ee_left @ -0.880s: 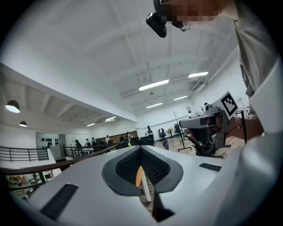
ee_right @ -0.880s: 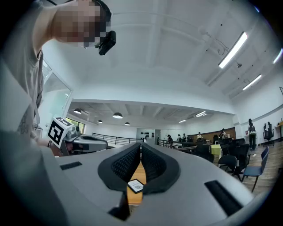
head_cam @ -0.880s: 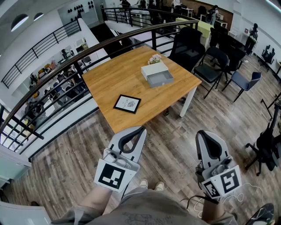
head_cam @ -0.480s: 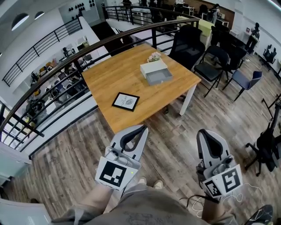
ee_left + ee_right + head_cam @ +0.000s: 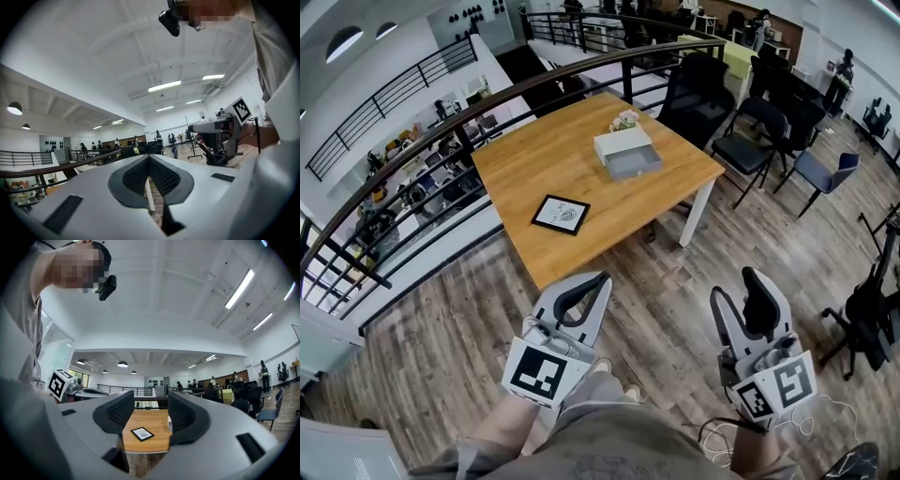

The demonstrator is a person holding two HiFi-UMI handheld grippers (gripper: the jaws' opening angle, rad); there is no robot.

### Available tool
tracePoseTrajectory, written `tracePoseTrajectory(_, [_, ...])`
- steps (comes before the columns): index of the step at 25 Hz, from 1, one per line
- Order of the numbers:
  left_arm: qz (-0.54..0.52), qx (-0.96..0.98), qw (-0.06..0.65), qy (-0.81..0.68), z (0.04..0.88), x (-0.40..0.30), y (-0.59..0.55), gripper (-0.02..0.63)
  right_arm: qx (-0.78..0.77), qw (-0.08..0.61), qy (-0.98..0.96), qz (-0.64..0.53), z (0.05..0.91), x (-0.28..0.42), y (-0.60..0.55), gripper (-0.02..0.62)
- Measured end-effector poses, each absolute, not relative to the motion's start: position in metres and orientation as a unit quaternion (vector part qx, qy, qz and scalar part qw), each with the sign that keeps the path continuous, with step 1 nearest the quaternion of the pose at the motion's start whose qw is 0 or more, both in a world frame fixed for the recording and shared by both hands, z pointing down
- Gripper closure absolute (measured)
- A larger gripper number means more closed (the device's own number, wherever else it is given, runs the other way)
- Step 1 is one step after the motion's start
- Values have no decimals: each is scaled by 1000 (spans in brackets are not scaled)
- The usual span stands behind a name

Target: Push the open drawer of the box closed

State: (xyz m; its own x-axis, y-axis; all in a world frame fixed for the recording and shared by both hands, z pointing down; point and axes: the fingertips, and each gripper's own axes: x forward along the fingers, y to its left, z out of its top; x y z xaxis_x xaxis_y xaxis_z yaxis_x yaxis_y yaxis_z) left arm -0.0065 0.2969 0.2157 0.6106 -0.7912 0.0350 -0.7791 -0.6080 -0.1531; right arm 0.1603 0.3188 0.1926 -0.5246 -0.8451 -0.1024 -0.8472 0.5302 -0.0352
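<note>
Drawer point(image 5: 635, 165) of box point(image 5: 622, 142) hangs open, right gripper point(image 5: 734, 287) spread empty

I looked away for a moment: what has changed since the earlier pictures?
The right gripper has opened its jaws, which were together before; nothing is between them. The left gripper stays shut and empty. The drawer of the box is still open on the table, untouched.

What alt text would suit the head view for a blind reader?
A white box with its grey drawer pulled open and a black-framed picture sit apart on a square wooden table. Nearer, the person's left gripper is shut, the right gripper open.
</note>
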Motion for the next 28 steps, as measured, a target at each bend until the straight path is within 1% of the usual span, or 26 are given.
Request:
tracePoseTrajectory(6, [-55, -888, 59, 452, 226, -10, 289, 591, -488, 48, 871, 12, 200, 171, 312, 370])
tracePoseTrajectory(15, [-52, -885, 57, 458, 243, -18, 252, 589, -487, 28, 873, 4, 226, 167, 275, 374])
tracePoseTrajectory(21, [-52, -887, 52, 457, 253, -18, 205, 591, -494, 13, 869, -12, 248, 166, 222, 376])
tracePoseTrajectory(28, [-73, -886, 32, 458, 273, -33, 128, 591, -494, -6, 869, -38, 271, 149, 141, 383])
